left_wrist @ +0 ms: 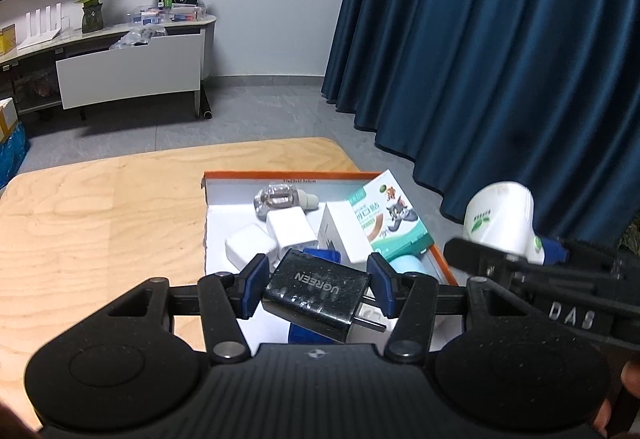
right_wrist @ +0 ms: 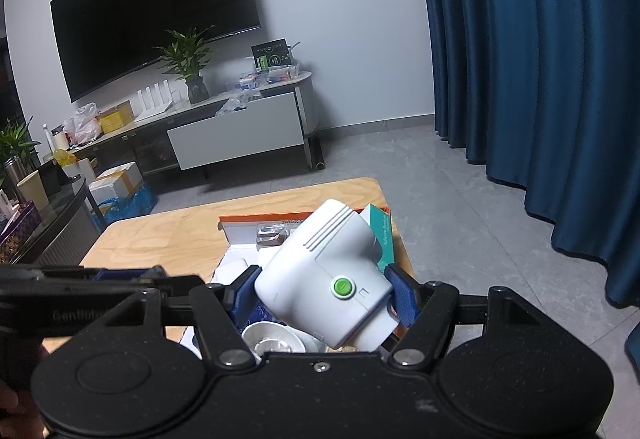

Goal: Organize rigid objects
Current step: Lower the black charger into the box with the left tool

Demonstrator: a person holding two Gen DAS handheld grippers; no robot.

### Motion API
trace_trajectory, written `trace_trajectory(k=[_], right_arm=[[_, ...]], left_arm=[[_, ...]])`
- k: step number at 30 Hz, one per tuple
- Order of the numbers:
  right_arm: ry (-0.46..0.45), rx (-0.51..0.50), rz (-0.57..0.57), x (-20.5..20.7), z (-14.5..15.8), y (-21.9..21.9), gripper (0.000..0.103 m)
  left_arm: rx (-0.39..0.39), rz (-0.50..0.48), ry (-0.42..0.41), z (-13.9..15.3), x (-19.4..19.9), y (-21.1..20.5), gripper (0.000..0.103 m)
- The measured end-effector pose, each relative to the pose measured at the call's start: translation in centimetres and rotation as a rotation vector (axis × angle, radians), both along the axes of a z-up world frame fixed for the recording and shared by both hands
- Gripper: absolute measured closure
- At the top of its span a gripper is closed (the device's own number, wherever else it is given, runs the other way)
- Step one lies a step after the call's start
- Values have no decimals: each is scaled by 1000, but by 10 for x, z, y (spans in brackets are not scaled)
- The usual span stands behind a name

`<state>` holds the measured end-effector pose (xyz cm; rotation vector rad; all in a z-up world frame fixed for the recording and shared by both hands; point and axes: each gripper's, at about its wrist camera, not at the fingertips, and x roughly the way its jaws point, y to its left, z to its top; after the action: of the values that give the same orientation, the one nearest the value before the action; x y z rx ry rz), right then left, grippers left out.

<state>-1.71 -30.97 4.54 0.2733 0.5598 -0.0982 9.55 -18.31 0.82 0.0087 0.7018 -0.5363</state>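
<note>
Lower centre of the left wrist view: left gripper (left_wrist: 318, 285), jaws pinching a black UGREEN charger (left_wrist: 316, 293) by its sides, plug prongs pointing to the lower right, charger tilted and held above the near end of an orange-rimmed box (left_wrist: 280, 175). Behind it in the box, toward mid frame: two white adapters (left_wrist: 250, 247) side by side, a clear plastic piece (left_wrist: 280, 199) further up, a small white carton (left_wrist: 346, 235) leaning against a teal cartoon-printed carton (left_wrist: 394, 217), a pale blue round thing (left_wrist: 408, 265) at the lower right corner of the box. Box resting on the right part of a light wooden desk (left_wrist: 100, 207), left half of the desk bare. At the right edge of the same view, right gripper (left_wrist: 516, 259), blurred, carrying a white device (left_wrist: 502, 219).

Lower centre of the right wrist view: right gripper (right_wrist: 326, 297), jaws pressed on the white device (right_wrist: 324, 275), ribbed top end toward mid frame, green button (right_wrist: 343, 287) facing the camera, held tilted over the box (right_wrist: 264, 219). Below the device, a white round lid-like thing (right_wrist: 272, 337). Left gripper (right_wrist: 100, 291) dark and blurred at the left edge. Blue curtain (right_wrist: 540, 79) on the right, dark television (right_wrist: 156, 23) upper left.
</note>
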Motion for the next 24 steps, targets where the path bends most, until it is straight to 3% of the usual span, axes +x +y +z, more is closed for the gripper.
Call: trace_trajectory(k=[24], right_arm=[[8, 27, 11, 12, -4, -2, 23]], left_arm=[[9, -16, -12, 7, 25, -17, 49]])
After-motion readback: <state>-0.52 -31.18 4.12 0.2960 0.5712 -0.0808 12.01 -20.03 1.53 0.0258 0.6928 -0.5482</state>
